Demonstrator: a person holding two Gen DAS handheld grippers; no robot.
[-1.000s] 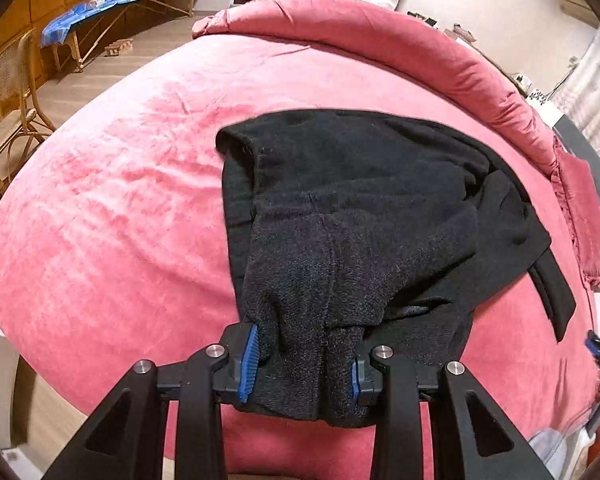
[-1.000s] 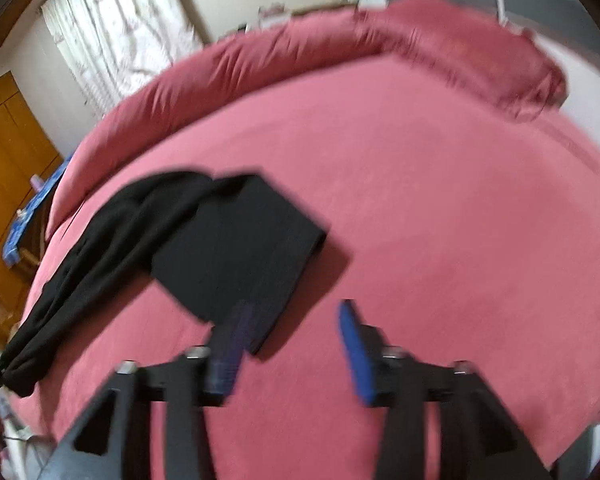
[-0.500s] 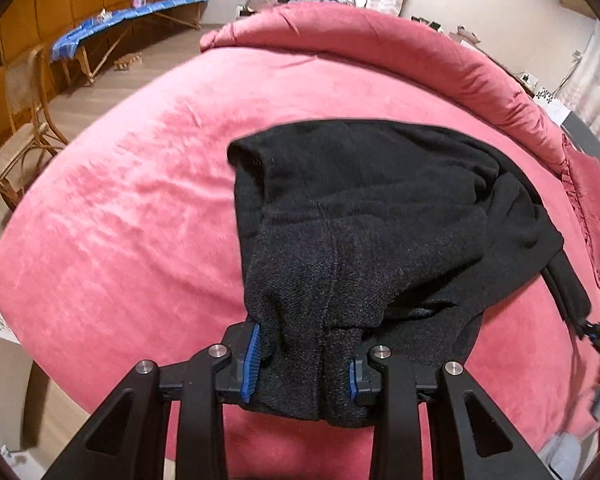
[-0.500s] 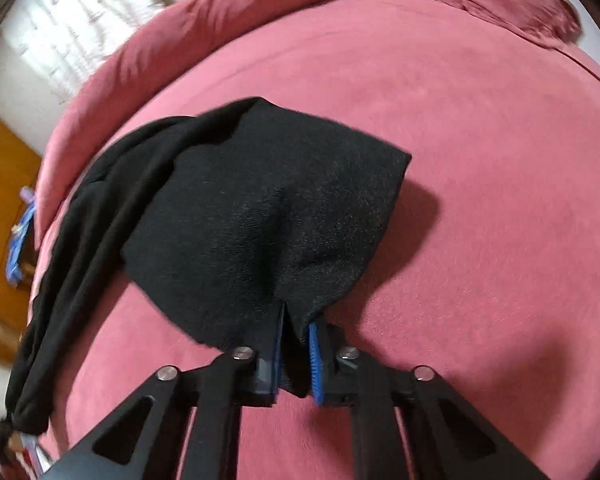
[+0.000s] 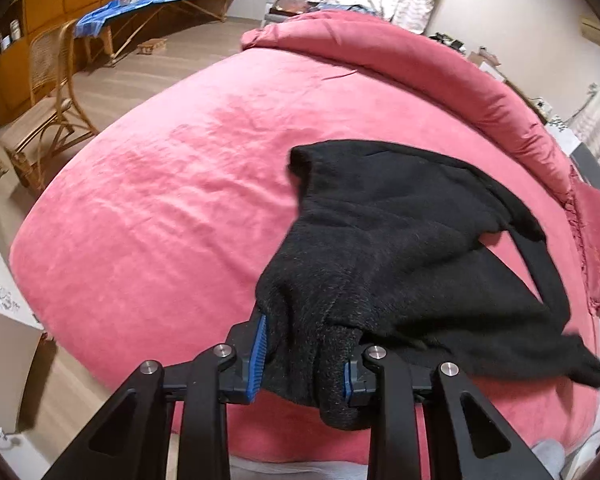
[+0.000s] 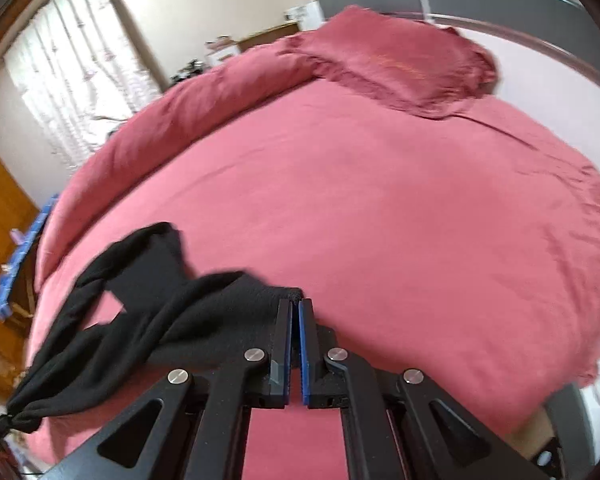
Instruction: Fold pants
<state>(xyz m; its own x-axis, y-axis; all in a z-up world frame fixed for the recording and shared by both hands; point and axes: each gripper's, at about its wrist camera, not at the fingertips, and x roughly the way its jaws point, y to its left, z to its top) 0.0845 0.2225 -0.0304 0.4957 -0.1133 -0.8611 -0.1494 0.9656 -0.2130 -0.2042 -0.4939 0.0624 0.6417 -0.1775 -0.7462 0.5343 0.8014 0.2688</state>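
Observation:
Black fleece pants [image 5: 400, 248] lie bunched on a pink bed [image 5: 172, 208]. My left gripper [image 5: 304, 356] is shut on a thick wad of the pants at one end and holds it above the bed's near edge. My right gripper [image 6: 295, 320] is shut on the other end of the pants [image 6: 148, 312], which trail away to the left, lifted off the pink bed [image 6: 400, 208]. The cloth stretches and sags between the two grippers.
A rolled pink duvet [image 5: 440, 76] runs along the far side of the bed, and a pink pillow [image 6: 404, 68] lies at the head. A rattan chair [image 5: 48, 112] and a blue ironing board [image 5: 148, 4] stand on the floor to the left.
My right gripper closed on the pants' end and pulled it up and away. My left gripper lifted and moved left with its wad, so the pants now hang stretched between both.

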